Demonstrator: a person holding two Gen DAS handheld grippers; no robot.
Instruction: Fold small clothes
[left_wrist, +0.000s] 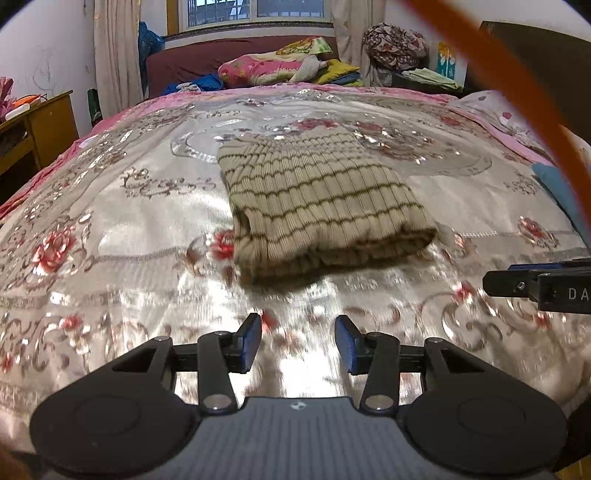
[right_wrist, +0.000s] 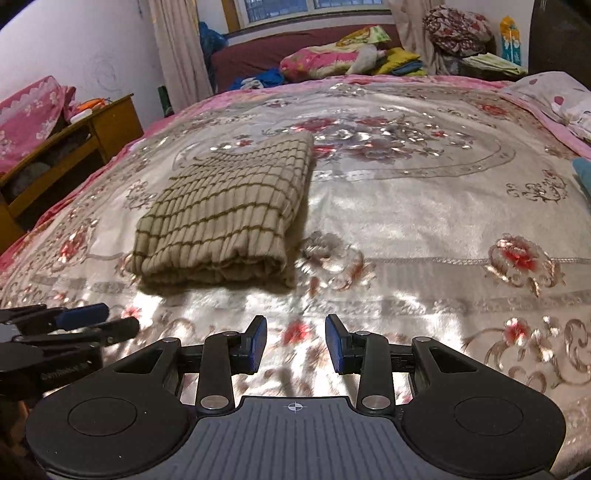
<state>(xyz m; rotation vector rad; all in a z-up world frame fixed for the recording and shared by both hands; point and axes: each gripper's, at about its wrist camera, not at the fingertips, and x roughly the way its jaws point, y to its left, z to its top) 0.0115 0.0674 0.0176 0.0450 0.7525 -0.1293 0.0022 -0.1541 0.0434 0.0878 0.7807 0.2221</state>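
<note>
A beige ribbed knit garment with thin dark stripes (left_wrist: 317, 199) lies folded into a thick rectangle on the shiny floral bedspread (left_wrist: 110, 221). It also shows in the right wrist view (right_wrist: 225, 214), left of centre. My left gripper (left_wrist: 298, 341) is open and empty, hovering over the bedspread a little in front of the garment's near fold. My right gripper (right_wrist: 295, 343) is open and empty, in front of and to the right of the garment. Each gripper shows at the edge of the other's view: the right one (left_wrist: 517, 277), the left one (right_wrist: 92, 317).
A wooden bedside cabinet (right_wrist: 92, 136) stands left of the bed. Pillows and bundled bedding (left_wrist: 273, 68) pile at the headboard. A blue cloth (left_wrist: 557, 184) lies at the bed's right edge. An orange strap (left_wrist: 524, 88) crosses the upper right of the left wrist view.
</note>
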